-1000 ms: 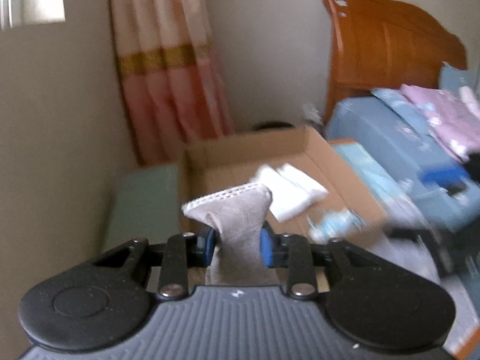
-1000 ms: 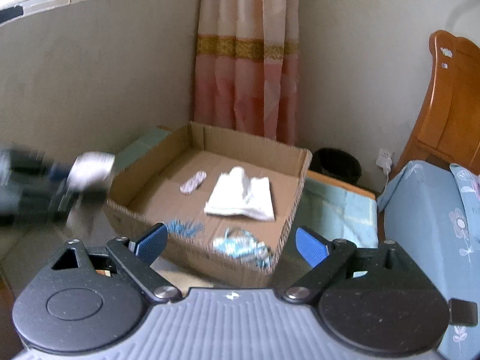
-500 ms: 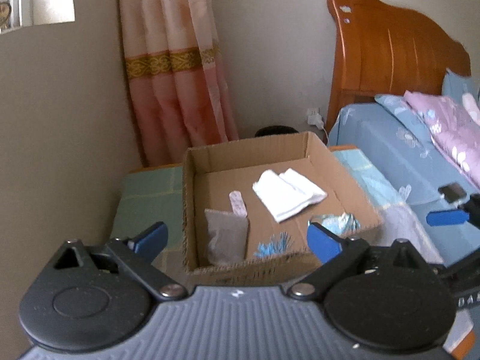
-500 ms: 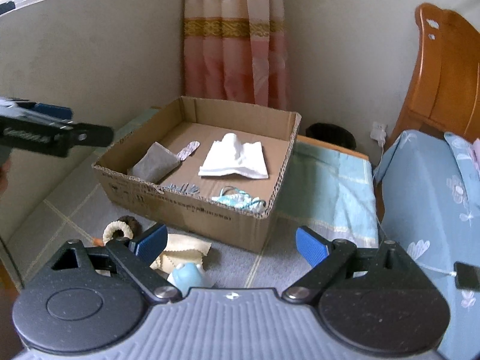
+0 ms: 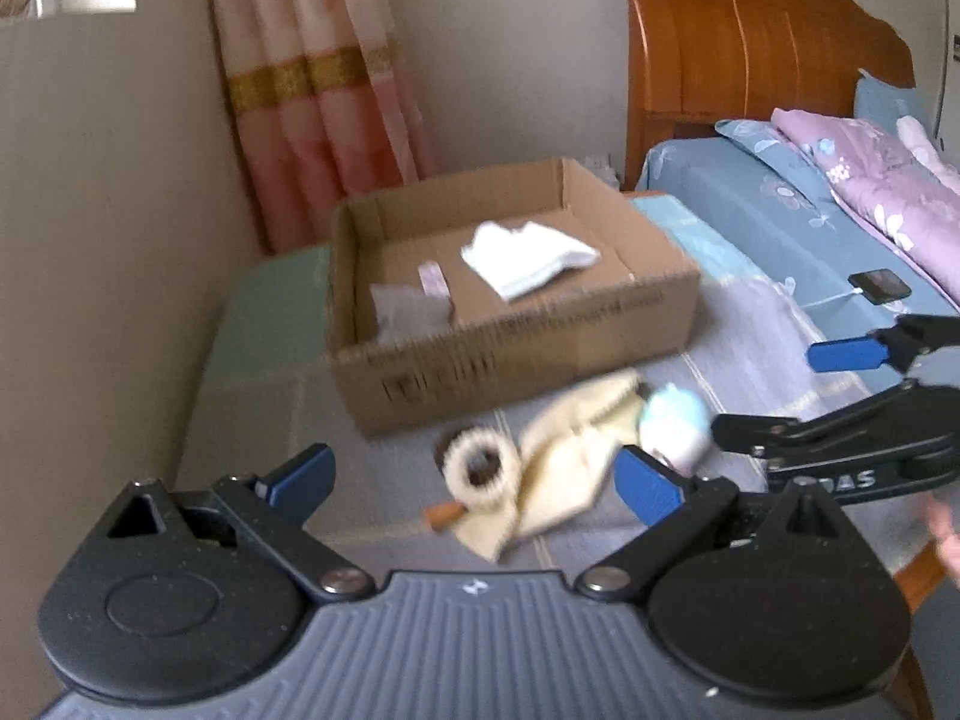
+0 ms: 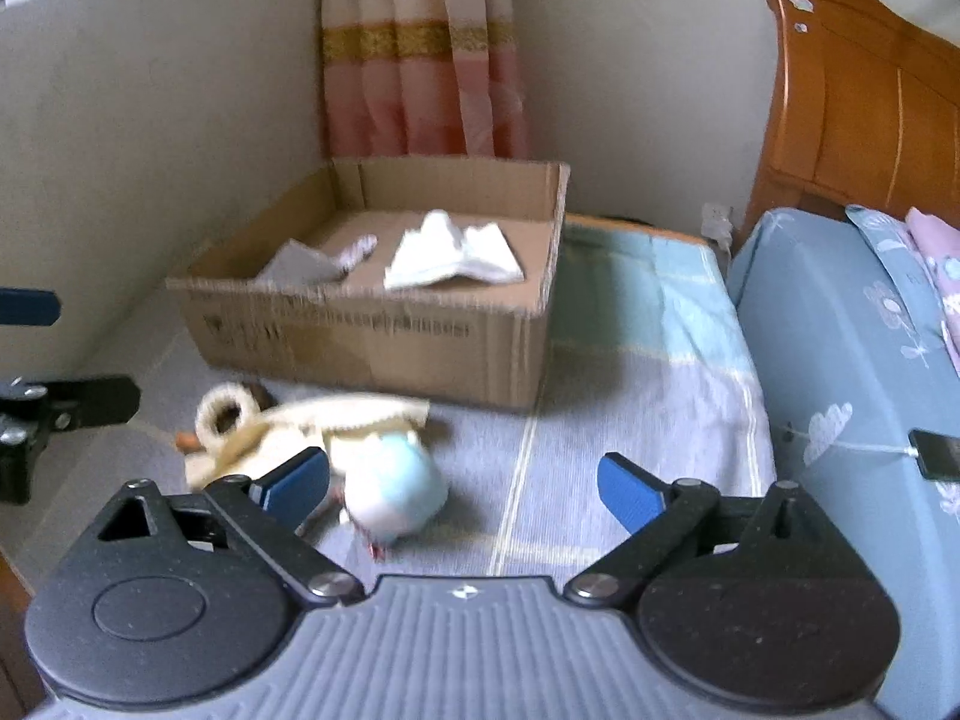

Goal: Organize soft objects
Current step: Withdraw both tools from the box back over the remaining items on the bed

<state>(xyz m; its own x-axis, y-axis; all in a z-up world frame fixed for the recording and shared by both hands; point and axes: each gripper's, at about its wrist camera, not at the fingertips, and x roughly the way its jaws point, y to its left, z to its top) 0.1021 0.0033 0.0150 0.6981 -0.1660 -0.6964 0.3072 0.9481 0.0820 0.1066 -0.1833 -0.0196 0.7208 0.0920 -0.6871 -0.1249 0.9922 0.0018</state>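
One cardboard box [image 5: 516, 324] is sitting on the mat-covered surface [image 6: 630, 420] beside the bed [image 6: 840, 330]. Three soft items are lying inside it: one white folded cloth [image 5: 528, 258], one grey cloth [image 5: 408, 312] at the near left corner, one small pinkish strip [image 5: 433, 279] just beside the grey one. Three more are lying outside, just in front of the box's near wall: one cream fabric piece [image 5: 570, 456], crumpled and spread flat; one cream fuzzy ring [image 5: 480, 468] touching its left edge; one pale blue and white rounded plush toy [image 6: 393, 492] touching its right side. A small orange bit [image 5: 443, 517] is poking out below the ring; cannot tell what it is.

Left gripper [image 5: 474, 480]: jaws standing wide, nothing between them, the ring and cream fabric showing in the gap beyond the tips. Right gripper [image 6: 462, 489]: jaws wide too, gripping nothing, the plush toy lying just inside its left finger. One phone [image 5: 879, 287] is lying on the blue bed sheet, cable attached. Frames are blurring
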